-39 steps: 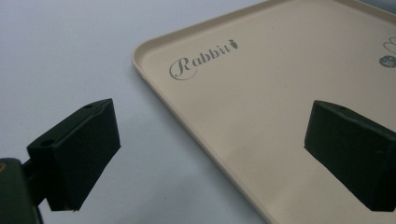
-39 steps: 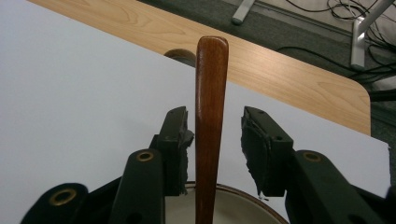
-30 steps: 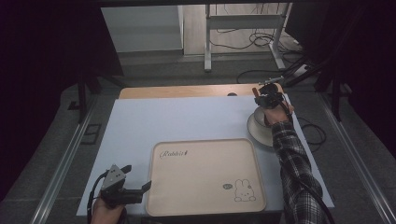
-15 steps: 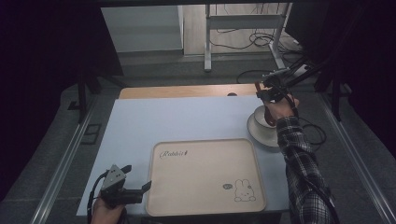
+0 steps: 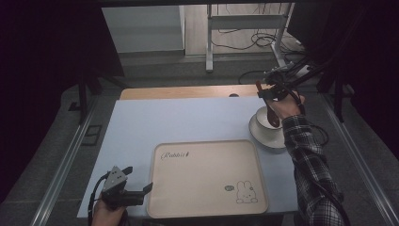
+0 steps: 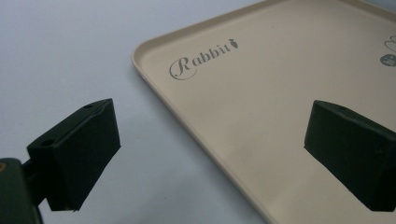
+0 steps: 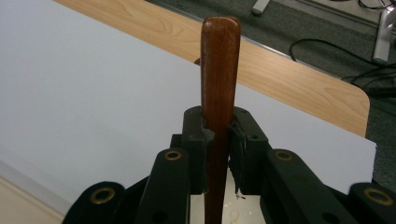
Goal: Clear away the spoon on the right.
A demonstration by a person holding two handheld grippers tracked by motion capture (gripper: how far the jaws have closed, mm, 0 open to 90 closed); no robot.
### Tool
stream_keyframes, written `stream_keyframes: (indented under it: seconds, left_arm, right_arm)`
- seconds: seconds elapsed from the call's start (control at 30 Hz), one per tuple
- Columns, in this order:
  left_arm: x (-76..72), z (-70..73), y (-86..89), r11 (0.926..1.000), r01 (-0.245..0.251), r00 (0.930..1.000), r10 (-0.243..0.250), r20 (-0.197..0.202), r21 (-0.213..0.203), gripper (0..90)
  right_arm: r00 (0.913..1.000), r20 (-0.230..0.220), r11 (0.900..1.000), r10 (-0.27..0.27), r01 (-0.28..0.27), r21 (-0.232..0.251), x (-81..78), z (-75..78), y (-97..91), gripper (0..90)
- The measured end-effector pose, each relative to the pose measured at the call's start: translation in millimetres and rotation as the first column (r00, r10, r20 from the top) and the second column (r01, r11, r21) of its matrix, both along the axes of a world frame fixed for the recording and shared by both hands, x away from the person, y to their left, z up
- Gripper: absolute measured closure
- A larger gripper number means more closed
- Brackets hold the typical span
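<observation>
high view, spoon: we see the right gripper [image 5: 269, 96] holding a wooden spoon [image 5: 271, 113] over the white bowl [image 5: 265, 120] on its saucer [image 5: 268, 139], at the table's [image 5: 188, 122] right side, probably lifting it clear.
high view, tray: tray [image 5: 207, 176] lies bare, we judge it the likely drop spot.
left gripper view, fingers: fingers [image 6: 79, 149] spread wide, holding nothing, straddling the tray [image 6: 261, 93] edge, maybe to steady it.
right gripper view, fingers: fingers [image 7: 194, 140] pinch the spoon handle [image 7: 219, 70] upright.
</observation>
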State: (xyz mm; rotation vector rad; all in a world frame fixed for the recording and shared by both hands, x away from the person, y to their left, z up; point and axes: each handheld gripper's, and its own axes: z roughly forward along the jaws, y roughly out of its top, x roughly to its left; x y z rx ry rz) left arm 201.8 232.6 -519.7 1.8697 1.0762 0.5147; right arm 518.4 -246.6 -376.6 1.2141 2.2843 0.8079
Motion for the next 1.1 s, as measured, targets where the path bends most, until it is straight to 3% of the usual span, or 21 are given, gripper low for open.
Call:
stream_keyframes:
  seconds: [0.3, 0.63, 1.1]
  left_arm:
    - [0.0, 0.0, -0.6, 1.0000, 0.000, 1.0000, 0.000, 0.000, 0.004, 3.2]
    - [0.2, 0.0, -0.9, 1.0000, -0.002, 1.0000, 0.002, -0.002, 0.008, 3.2]
    - [-0.3, 0.2, -2.5, 0.9997, 0.007, 1.0000, -0.007, 0.003, 0.022, 3.5]
  right_arm:
    - [0.9987, -0.036, 0.9993, 0.035, -0.036, -0.012, -21.9, 10.1, 4.2, 78.1]
    - [0.9952, -0.067, 0.9961, 0.071, -0.074, -0.047, -43.5, 7.1, 10.3, 78.1]
    - [0.9861, -0.111, 0.9908, 0.124, -0.129, -0.041, -76.0, 5.9, 17.5, 78.2]
